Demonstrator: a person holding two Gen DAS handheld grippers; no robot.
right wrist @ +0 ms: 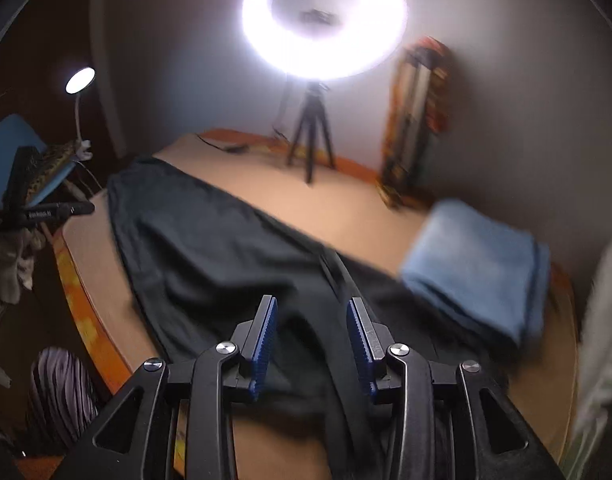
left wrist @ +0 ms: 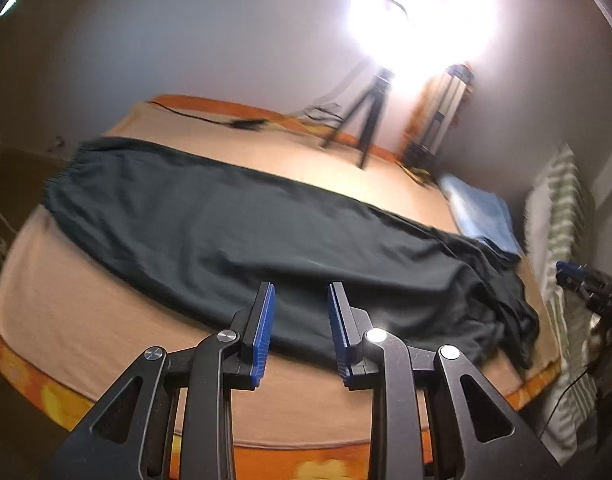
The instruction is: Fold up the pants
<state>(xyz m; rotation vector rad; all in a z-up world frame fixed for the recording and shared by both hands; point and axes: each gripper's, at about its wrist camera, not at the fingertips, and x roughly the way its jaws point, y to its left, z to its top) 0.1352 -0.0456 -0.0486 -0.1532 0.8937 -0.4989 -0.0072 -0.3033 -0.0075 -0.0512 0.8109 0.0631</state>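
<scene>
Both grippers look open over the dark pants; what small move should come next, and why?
Probably lower the right gripper onto the bunched leg end of the pants and close. Both grippers are open and empty, and the pants lie full length on the bed.

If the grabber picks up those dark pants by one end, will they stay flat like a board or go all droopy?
Probably droopy. The dark pants lie in soft wrinkles and bunch up at the leg end, so the cloth looks limp. They would likely sag and drag along the bed rather than lift whole. They look light, though long, so both open grippers may be needed.
</scene>
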